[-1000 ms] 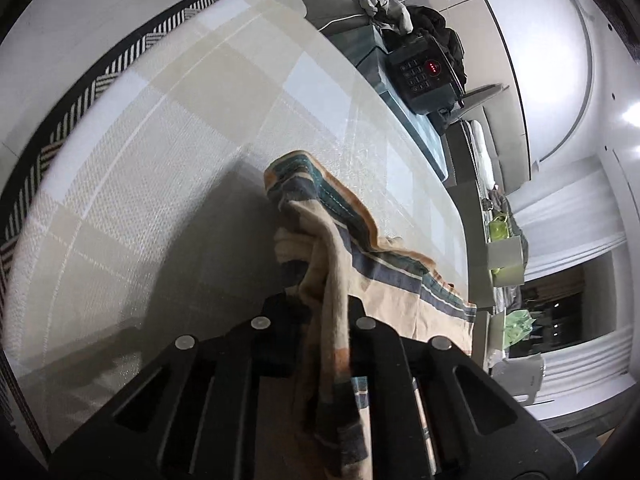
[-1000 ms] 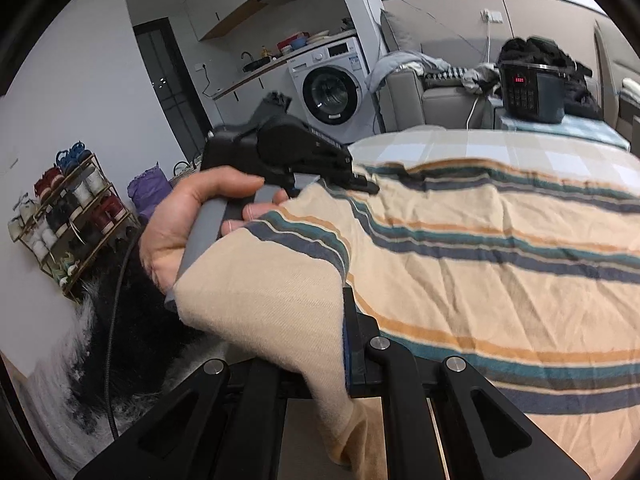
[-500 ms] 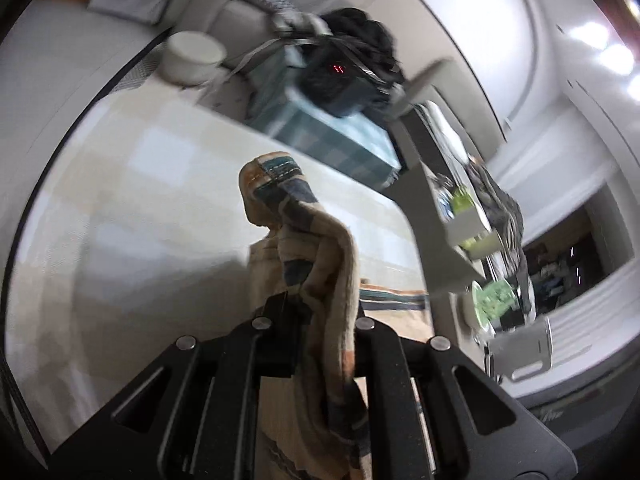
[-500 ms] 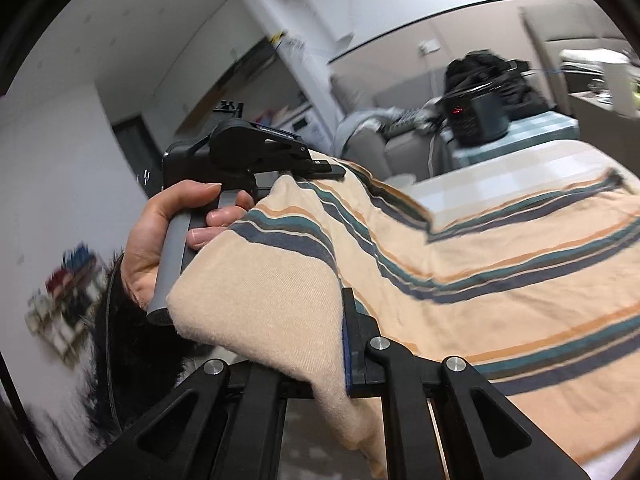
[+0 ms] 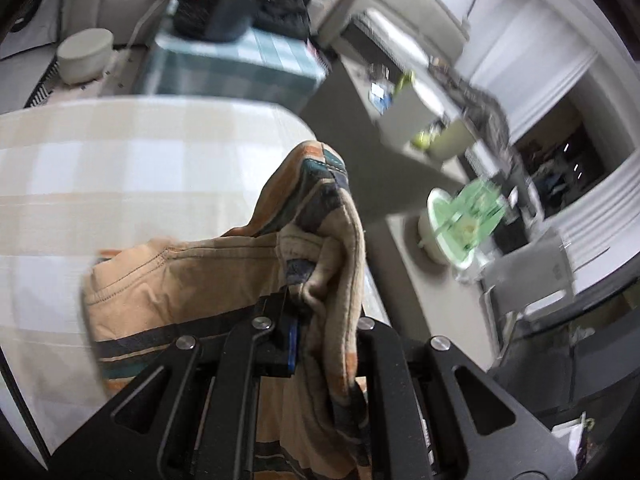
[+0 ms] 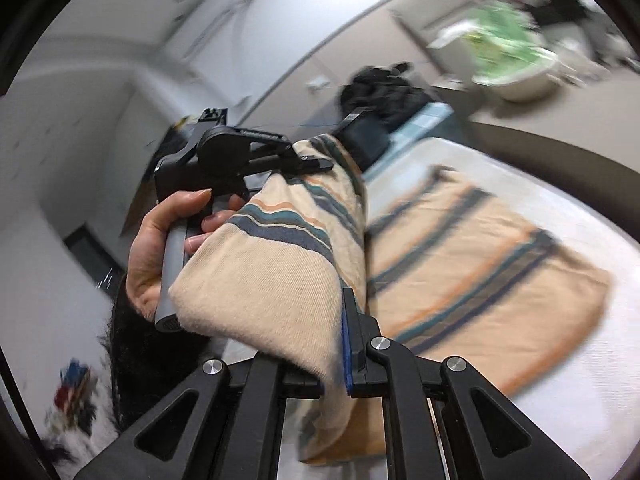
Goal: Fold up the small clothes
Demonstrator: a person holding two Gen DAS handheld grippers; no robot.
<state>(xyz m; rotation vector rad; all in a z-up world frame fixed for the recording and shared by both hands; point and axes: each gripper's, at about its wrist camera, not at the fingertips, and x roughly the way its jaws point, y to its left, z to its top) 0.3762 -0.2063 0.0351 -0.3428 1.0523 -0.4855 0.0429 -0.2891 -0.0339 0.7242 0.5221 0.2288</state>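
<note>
Beige striped garment (image 6: 472,256): one edge is clamped in the right tool (image 6: 334,344), a bunched corner in the left tool (image 5: 320,312); the remainder is spread over the checked tabletop (image 5: 120,168).

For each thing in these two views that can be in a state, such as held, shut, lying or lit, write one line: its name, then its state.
Left tongs: shut on the striped garment.
Right tongs: shut on the striped garment.
Striped garment: partly lifted by both tongs, the rest lying on the checked table cover.
Checked table cover: spread flat.
Hand: wrapped around the left tongs' handle.
Black appliance: red display lit.
</note>
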